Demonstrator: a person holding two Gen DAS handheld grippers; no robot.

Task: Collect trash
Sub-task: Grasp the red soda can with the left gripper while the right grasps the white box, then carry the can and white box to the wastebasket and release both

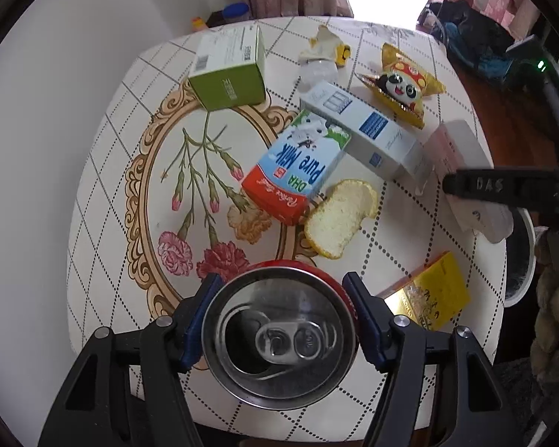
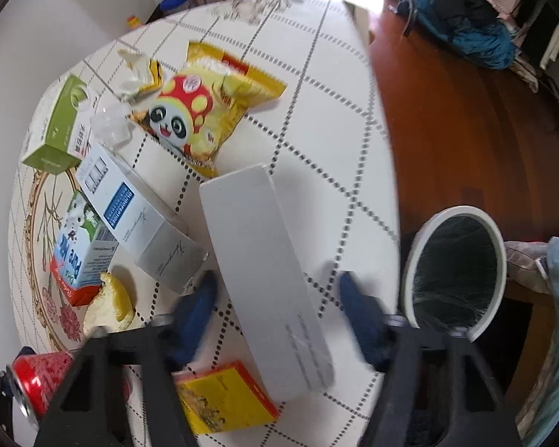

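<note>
The left gripper (image 1: 279, 320) has its jaws closed narrow around the red can (image 1: 279, 339), which stands upright directly between them, its open top facing up the fingers and one blue pad pressed on each side of its wall; so that piece of trash looks gripped and ready to lift off the surface (image 1: 104, 193). The right gripper (image 2: 277, 316) points straight down over the long white box (image 2: 264, 275), its jaws partly open. The box lies flat between the two blue fingers (image 2: 201, 309), but a clear strip of surface shows on either side, so the pads are not yet on it. What the next move turns on is the box's long axis: it runs away from the jaws and slightly slantwise, from below the right finger up toward the panda snack bag (image 2: 201, 111), so the jaws span its narrow width, which suits a pinch. The bin (image 2: 456, 272) sits off the surface's edge just beyond the right finger, nearer this hand than the left one. The picture is blurred, so exact gaps are uncertain.
</note>
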